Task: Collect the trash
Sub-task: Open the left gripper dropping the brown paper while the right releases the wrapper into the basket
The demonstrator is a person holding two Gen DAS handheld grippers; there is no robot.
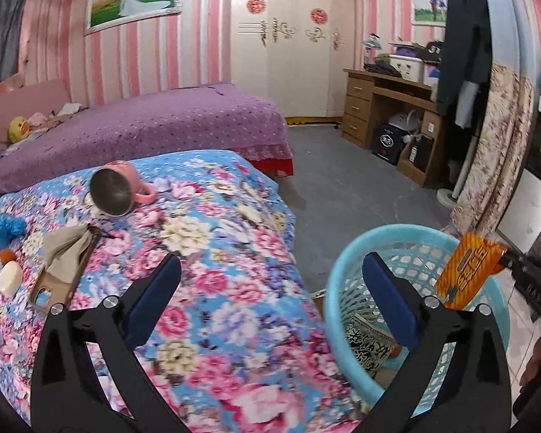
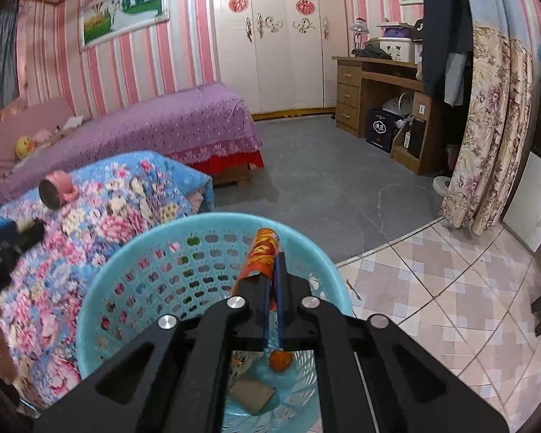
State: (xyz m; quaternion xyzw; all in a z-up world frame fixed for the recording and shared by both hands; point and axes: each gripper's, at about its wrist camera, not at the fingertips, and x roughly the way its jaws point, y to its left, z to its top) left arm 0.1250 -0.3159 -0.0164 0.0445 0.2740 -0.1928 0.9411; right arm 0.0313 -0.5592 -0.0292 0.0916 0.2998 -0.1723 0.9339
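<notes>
The right tool (image 2: 274, 270) is pinching an orange snack wrapper (image 2: 261, 252) between nearly closed fingers and is holding it over the mouth of the light-blue laundry-style basket (image 2: 101, 263), which is standing on the floor just beside the table draped in a floral cloth (image 1: 212, 252). The left tool (image 1: 270, 288) is hanging wide apart and empty above the table's edge.

The wrapper is sitting near the basket's far rim, so if it is let go while this flat, light piece is catching air or clinging to a pad, it is likely to slide over the edge onto the tiled floor. The basket looks light as well, and a knock from either tool could be tipping it.

More things are waiting on the table: a blue crumpled bag (image 1: 5, 229), a beige tissue (image 1: 66, 249) lying on a cardboard piece (image 1: 50, 288), a white oval object (image 1: 11, 278) and a tipped pink mug (image 1: 117, 187). Which of these count as trash is hard to judge. The basket's bottom is mostly hidden behind the right tool's body; only 1 orange lump (image 2: 280, 361), a brown card (image 2: 250, 395) and, in the left view, a printed packet (image 1: 369, 346) are showing.
</notes>
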